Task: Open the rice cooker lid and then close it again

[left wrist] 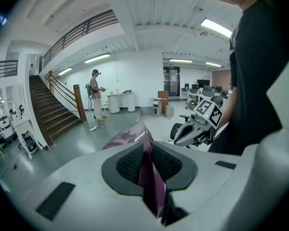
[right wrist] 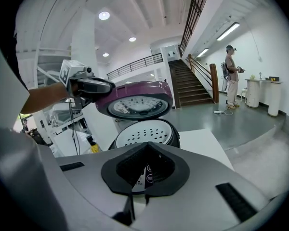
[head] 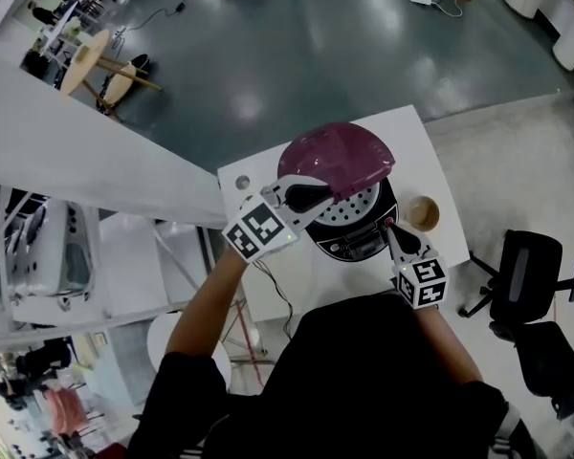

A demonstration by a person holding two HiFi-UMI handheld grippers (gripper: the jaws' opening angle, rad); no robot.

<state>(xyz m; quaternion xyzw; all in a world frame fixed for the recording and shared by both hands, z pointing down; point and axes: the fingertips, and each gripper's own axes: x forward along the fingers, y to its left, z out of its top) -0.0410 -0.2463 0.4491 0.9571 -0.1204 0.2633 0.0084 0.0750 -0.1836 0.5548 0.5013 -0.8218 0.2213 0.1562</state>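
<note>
A round black rice cooker (head: 359,242) is set on a white table (head: 253,172), with its glossy maroon domed lid (head: 337,156) raised halfway. The lid's front edge is clamped between the narrowly parted jaws of the left gripper (head: 318,197). The right gripper (head: 390,226) is held near the cooker's front panel, its jaws pressed together and empty.

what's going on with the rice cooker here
A person works two handheld grippers at a rice cooker on a white table. The left gripper is clamped on the edge of the purple lid, holding it partway up over the pot, so the perforated insert shows. The right gripper, jaws shut and empty, sits at the cooker's front; whether it presses anything is unclear.
</note>
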